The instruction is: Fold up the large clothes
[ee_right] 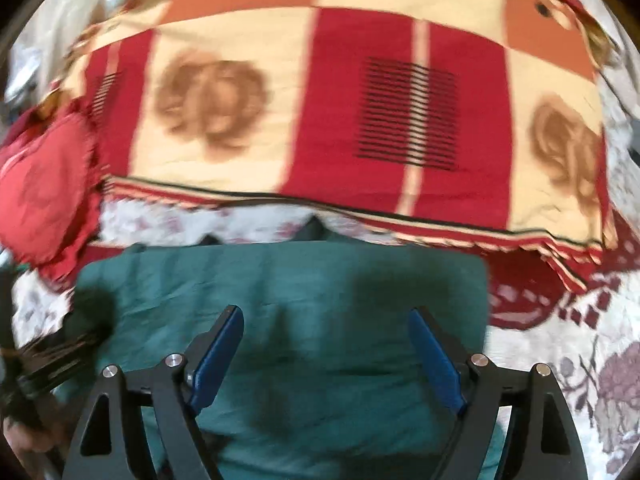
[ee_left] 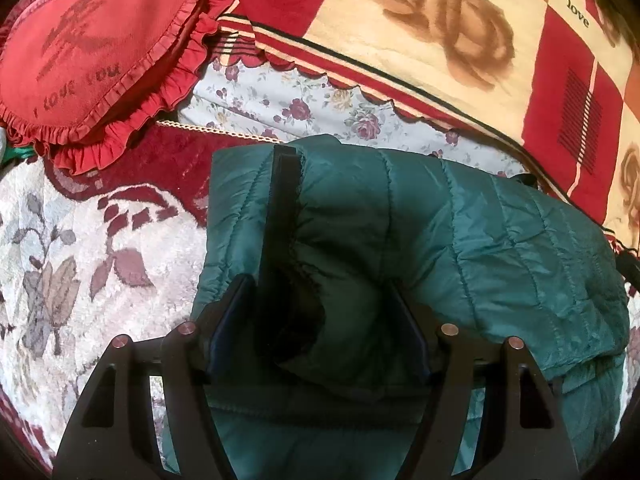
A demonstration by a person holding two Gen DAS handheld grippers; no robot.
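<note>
A green quilted puffer jacket [ee_left: 500,240] lies folded on the bed, with a black strip along its left edge. My left gripper [ee_left: 318,284] stands over its near left part. A thick bulge of the padded fabric fills the gap between its two dark pads, which press on it from both sides. The right wrist view is blurred. There the jacket [ee_right: 280,280] shows as a flat green block, and my right gripper [ee_right: 325,314] hangs over its near middle with its blue pads [ee_right: 434,356] wide apart and nothing between them.
A red heart-shaped ruffled cushion [ee_left: 92,52] lies at the far left. A red and cream blanket with roses [ee_left: 420,28] is heaped behind the jacket. A plush floral bed cover [ee_left: 80,248] spreads to the left. A dark blurred device [ee_right: 52,360] sits at the left edge.
</note>
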